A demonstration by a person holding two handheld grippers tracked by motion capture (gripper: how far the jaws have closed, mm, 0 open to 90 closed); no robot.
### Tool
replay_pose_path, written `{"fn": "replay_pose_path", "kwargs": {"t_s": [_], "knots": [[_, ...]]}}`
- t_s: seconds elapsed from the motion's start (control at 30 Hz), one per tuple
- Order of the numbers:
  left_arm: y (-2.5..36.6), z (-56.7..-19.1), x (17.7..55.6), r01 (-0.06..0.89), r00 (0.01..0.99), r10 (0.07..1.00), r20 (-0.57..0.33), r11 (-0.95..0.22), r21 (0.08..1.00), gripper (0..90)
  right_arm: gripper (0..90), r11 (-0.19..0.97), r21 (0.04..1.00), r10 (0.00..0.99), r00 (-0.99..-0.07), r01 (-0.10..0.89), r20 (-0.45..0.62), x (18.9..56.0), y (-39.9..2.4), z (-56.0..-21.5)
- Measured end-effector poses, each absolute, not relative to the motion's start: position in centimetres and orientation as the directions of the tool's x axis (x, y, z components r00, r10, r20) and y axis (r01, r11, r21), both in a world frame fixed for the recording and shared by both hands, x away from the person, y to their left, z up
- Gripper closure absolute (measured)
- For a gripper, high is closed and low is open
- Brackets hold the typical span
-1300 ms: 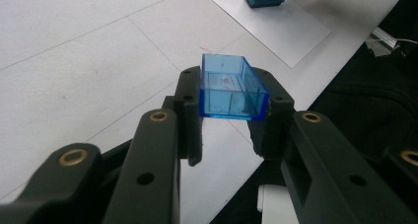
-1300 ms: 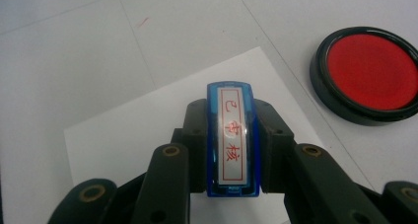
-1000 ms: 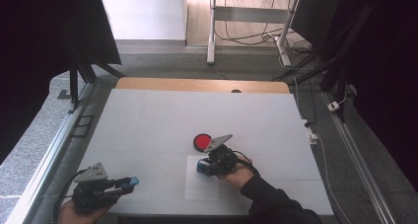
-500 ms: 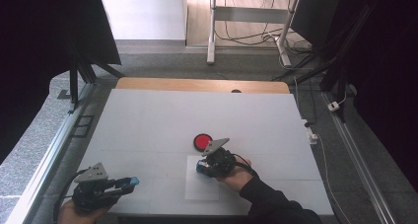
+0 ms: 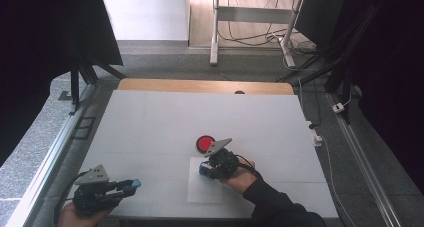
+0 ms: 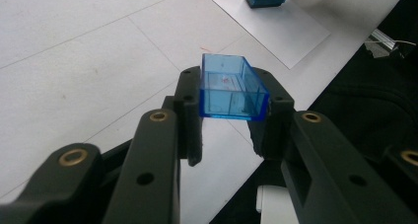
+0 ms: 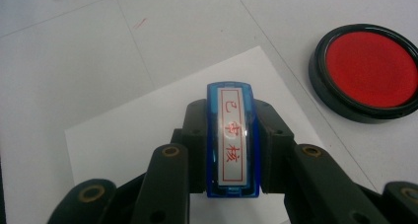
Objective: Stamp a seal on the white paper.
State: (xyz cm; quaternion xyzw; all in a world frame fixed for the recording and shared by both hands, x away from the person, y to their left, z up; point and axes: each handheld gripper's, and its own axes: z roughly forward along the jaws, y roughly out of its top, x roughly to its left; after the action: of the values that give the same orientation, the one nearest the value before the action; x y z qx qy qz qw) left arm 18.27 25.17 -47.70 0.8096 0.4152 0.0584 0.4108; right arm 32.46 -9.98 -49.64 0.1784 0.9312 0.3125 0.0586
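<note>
I see left gripper [image 6: 231,120] fingers clamping the empty blue stamp cap [image 6: 231,88]; right gripper [image 7: 231,150] fingers clamp the blue stamp [image 7: 232,140] over white paper [image 7: 128,135]; open red ink pad [image 7: 370,70] beside it.

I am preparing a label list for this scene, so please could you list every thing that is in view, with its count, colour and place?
Blue clear plastic stamp with a white label in red characters: one, held in the right gripper over the paper.
Blue clear plastic cap, open box shape: one, held in the left gripper at the table's near left.
Round red ink pad in a black case: one, on the table just beyond the paper.
White paper sheet: one, lying flat on the table, near edge, middle.
White table: one, with a wooden strip at its far edge.
Left gripper: one, black, shut on the cap.
Right gripper: one, black, shut on the stamp.
</note>
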Motion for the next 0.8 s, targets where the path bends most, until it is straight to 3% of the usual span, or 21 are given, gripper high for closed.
{"fn": "replay_pose_path", "kwargs": {"t_s": [0.8], "knots": [[25.4,-47.7,18.2,0.625,0.644,0.720,-0.258,-0.301,0.721,68.1,71.0,0.683,0.661,0.381,-0.924,0.311,0.041,32.4,-11.1,-47.5]]}}
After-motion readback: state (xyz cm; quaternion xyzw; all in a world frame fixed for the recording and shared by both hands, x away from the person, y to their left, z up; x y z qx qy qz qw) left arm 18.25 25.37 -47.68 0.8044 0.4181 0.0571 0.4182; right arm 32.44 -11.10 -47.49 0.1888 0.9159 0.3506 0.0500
